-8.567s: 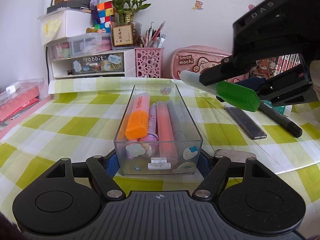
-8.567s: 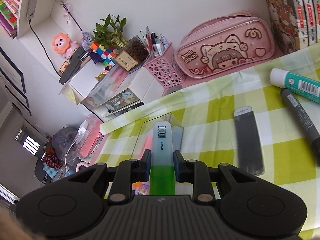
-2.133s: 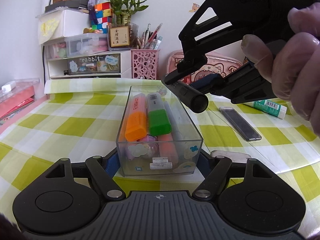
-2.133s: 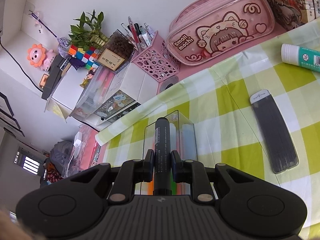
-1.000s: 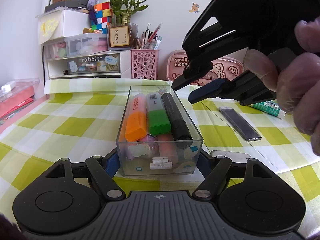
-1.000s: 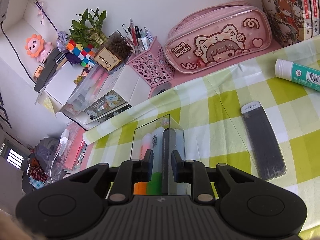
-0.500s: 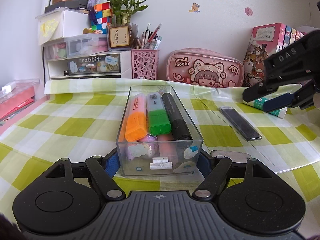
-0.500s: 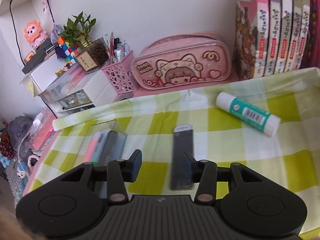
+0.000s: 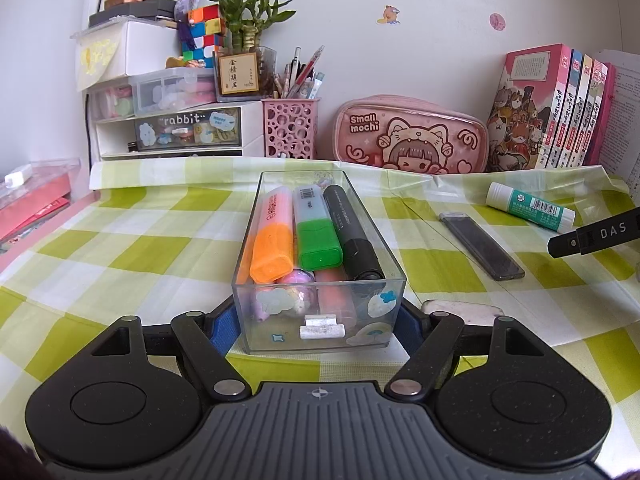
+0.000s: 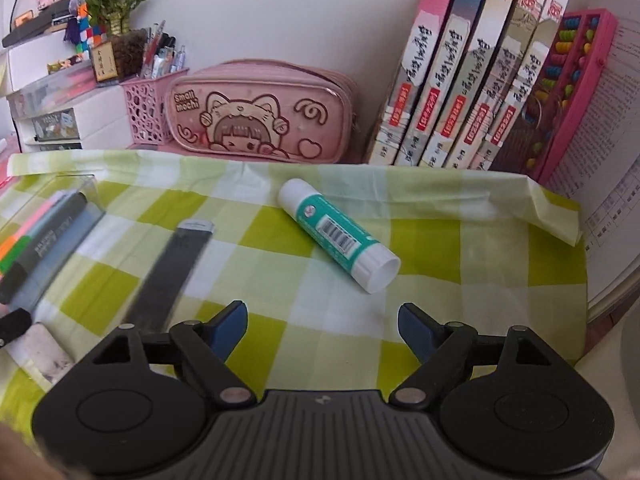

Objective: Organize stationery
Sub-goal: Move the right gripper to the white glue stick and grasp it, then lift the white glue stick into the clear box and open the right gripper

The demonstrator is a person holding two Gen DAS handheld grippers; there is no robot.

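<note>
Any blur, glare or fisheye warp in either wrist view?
Left wrist: sharp and evenly lit; fisheye bows the green checked tablecloth; faint reflections on the clear plastic box. Right wrist: motion smear on the flat dark grey case and lower left edge, white-and-teal glue stick fairly crisp; row of books fans outward.
</note>
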